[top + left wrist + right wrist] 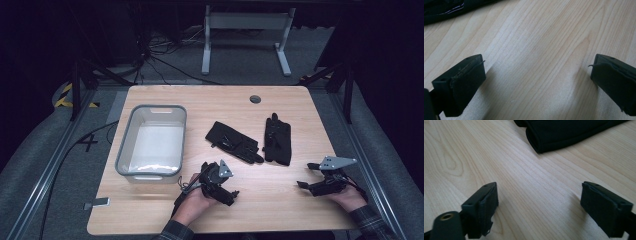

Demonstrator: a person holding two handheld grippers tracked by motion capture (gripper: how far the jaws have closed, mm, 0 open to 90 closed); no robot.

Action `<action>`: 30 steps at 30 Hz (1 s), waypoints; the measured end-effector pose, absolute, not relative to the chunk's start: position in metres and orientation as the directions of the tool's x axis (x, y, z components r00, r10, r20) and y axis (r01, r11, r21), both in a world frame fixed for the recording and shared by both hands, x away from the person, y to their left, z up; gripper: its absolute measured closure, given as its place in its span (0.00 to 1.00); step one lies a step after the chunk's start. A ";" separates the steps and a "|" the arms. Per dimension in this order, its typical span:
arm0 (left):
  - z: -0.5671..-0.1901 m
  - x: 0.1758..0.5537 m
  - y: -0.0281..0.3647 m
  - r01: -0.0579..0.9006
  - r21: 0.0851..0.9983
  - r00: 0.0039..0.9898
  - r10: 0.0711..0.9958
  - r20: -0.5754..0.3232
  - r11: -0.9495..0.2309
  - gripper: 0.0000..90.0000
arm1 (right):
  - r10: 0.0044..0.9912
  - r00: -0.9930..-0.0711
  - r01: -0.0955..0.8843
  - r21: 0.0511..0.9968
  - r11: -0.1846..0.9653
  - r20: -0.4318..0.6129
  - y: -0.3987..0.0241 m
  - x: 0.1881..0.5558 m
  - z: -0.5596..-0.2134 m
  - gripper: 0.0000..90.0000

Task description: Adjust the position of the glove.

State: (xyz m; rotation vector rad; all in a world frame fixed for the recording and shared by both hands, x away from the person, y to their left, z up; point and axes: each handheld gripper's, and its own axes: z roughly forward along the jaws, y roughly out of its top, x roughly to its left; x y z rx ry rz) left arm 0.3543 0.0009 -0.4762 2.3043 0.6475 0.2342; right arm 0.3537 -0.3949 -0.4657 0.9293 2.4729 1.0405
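Note:
Two black gloves lie on the wooden table [280,200]: one glove [233,142] slanted at the centre, the other glove [277,139] upright just to its right. My left gripper [231,195] rests low near the front edge, below the slanted glove, jaws wide apart over bare wood [536,75]. A glove edge [444,10] sits at the top left of the left gripper view. My right gripper [303,185] is at the front right, open, nothing between its pads. The cuff of a glove [564,132] lies ahead of it.
A grey plastic bin [152,141] with a white inside stands on the left half of the table. A round cable hole [255,99] is near the far edge. Another table's white legs [245,35] and cables lie on the floor beyond.

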 end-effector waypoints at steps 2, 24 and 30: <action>-0.476 0.354 0.003 0.377 0.686 0.864 0.503 -0.019 -0.623 0.00 | 0.657 -0.754 0.455 0.707 0.542 -0.019 -0.394 0.355 -0.463 0.19; -0.476 0.355 0.007 0.356 0.689 0.879 0.477 -0.017 -0.632 0.00 | 0.660 -0.751 0.429 0.763 0.483 0.005 -0.382 0.382 -0.436 0.95; -0.476 0.356 0.006 0.349 0.687 0.884 0.468 -0.015 -0.637 0.00 | 0.647 -0.762 0.428 0.765 0.481 0.020 -0.377 0.393 -0.432 0.99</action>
